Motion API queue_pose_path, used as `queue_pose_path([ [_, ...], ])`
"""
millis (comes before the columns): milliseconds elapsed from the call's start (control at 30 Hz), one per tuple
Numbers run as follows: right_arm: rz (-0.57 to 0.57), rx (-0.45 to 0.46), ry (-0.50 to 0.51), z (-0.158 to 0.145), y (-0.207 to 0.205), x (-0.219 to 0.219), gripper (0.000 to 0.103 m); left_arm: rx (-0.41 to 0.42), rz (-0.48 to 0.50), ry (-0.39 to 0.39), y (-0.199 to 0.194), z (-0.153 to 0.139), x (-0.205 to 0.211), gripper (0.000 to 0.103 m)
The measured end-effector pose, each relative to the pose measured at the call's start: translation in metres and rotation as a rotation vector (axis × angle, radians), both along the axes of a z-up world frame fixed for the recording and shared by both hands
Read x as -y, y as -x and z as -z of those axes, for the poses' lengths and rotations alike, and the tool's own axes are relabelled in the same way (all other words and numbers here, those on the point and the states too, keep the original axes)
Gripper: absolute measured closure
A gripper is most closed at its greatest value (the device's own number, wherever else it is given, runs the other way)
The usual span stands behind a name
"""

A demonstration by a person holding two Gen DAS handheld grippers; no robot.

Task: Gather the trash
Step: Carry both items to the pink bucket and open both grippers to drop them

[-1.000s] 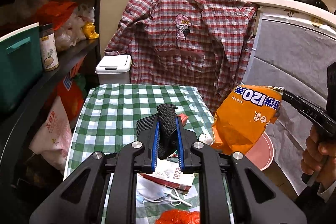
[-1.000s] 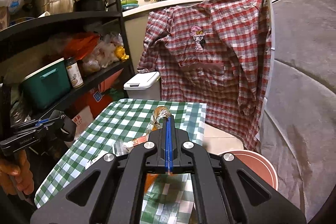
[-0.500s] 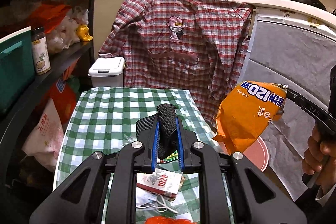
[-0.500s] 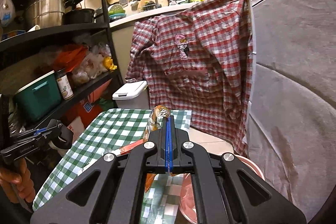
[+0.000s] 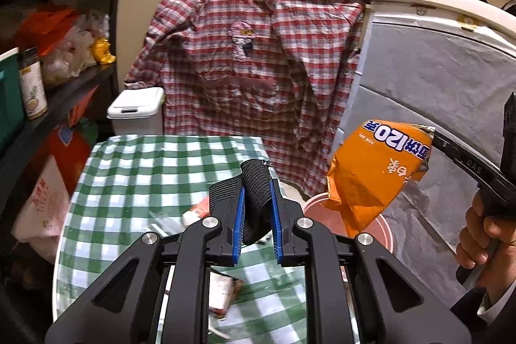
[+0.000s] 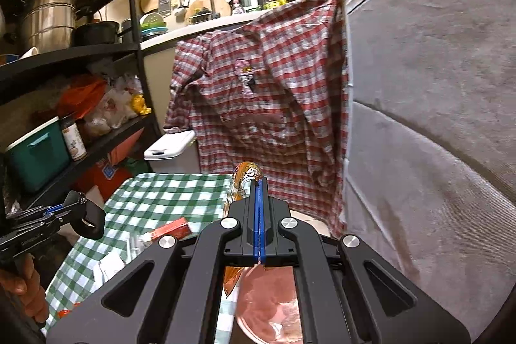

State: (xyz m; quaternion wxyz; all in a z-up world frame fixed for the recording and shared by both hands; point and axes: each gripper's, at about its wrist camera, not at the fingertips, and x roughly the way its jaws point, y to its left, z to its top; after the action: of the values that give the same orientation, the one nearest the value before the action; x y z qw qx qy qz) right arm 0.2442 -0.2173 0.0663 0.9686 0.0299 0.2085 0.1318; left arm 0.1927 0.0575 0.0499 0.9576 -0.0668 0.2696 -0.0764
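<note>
Two grippers in play, each clamped on something.

From the left wrist: left gripper (image 5: pixel 256 199) narrowed onto a rolled black mesh strap (image 5: pixel 256 186), blue pads pressing both flanks, roll standing upright above the fingertips with a flat tail drooping to the left. Held up over a round table under a green-checked cloth (image 5: pixel 129 176). Below, on the cloth, blurred litter: a small red-and-white packet (image 5: pixel 222 292) between the gripper's arms, something clear and crinkled (image 5: pixel 161 223) farther left, possibly plastic wrap. Off to the right, right gripper (image 5: pixel 433 139) pinching the top corner of an orange snack bag (image 5: pixel 374 173), bag hanging in the air, creased, blue-and-white lettering upside down, lower tip dangling over a pink bin (image 5: pixel 383 234) beside the table. Right hand (image 5: pixel 480 234) wrapped round the handle.

From the right wrist: right gripper (image 6: pixel 259 182) pressed fully together, blue pads meeting in a single line, a twisted fold of the orange snack bag (image 6: pixel 242 179) poking out past the tips and more orange foil showing under the body. Directly beneath, the pink bin (image 6: pixel 264 302), lined with shiny plastic. At left, left gripper (image 6: pixel 80 208) seen side-on with the black mesh strap (image 6: pixel 92 221) looped at its tip, above the green-checked cloth (image 6: pixel 154 192). On the cloth, a red box (image 6: pixel 172 228) and crumpled white paper (image 6: pixel 108 266).
</note>
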Motion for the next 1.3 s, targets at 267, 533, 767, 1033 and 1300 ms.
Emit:
queue_pose_path([
  [267,0.060,0.002,0.059,0.003,-0.001,0.018,0.103,-0.010,0.064,0.012,-0.013,0.005,0.036,0.088],
  [533,0.121,-0.012,0.103,0.009,-0.007,0.032,0.103,-0.027,0.118,0.022,-0.028,0.013,0.066,0.088],
  [767,0.147,-0.024,0.138,0.015,-0.013,0.034,0.103,-0.050,0.167,0.037,-0.045,0.020,0.093,0.088],
  [1033,0.171,-0.051,0.132,0.021,-0.022,0.042,0.103,-0.086,0.178,0.040,-0.062,0.030,0.114,0.088],
  [1300,0.190,-0.076,0.131,0.026,-0.031,0.046,0.100,-0.113,0.185,0.065,-0.079,0.036,0.131,0.085],
])
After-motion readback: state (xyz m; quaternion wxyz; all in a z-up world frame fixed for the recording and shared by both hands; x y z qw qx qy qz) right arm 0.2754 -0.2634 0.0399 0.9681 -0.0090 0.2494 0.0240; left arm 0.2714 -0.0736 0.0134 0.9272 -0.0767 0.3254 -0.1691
